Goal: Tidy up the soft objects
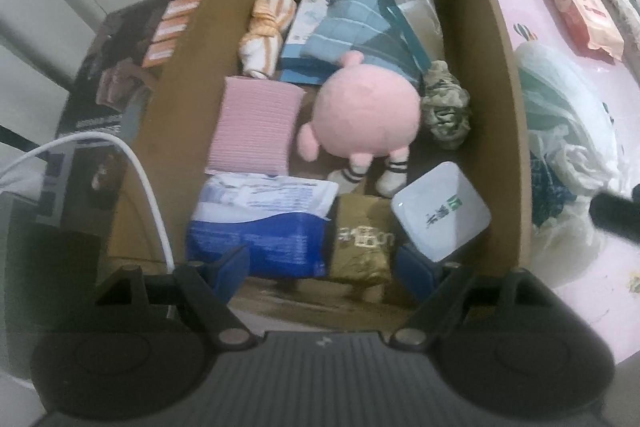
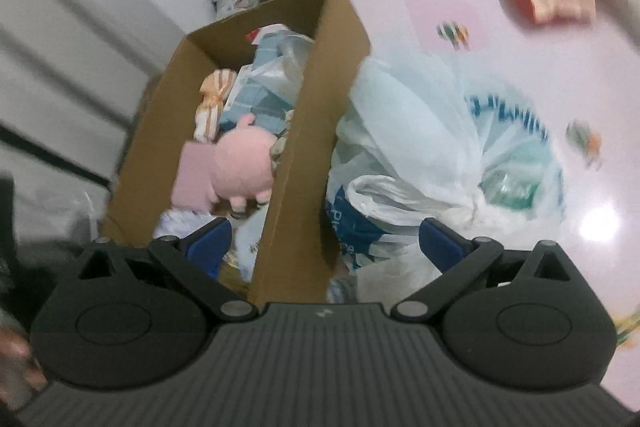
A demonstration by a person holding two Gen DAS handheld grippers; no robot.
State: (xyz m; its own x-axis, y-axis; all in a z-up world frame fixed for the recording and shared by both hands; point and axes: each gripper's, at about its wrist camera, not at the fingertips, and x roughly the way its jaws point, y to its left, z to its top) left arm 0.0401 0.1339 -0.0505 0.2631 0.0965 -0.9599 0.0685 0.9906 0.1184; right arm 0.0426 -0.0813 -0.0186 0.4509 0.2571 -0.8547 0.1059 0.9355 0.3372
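The pink plush toy (image 1: 366, 107) lies in the middle of the cardboard box (image 1: 500, 107), with a pink folded cloth (image 1: 256, 127) just beside it and a blue tissue pack (image 1: 260, 227) nearer the camera. The left gripper (image 1: 328, 267) hangs over the box's near end, jaws spread and empty. The right gripper (image 2: 324, 243) straddles the box's wall beside a white plastic bag (image 2: 420, 131) on the pink tabletop (image 2: 560, 67), jaws spread wide, gripping nothing.

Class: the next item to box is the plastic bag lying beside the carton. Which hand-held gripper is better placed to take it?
Probably the right hand-held gripper: open, with the plastic bag directly ahead. The left hangs over the carton.
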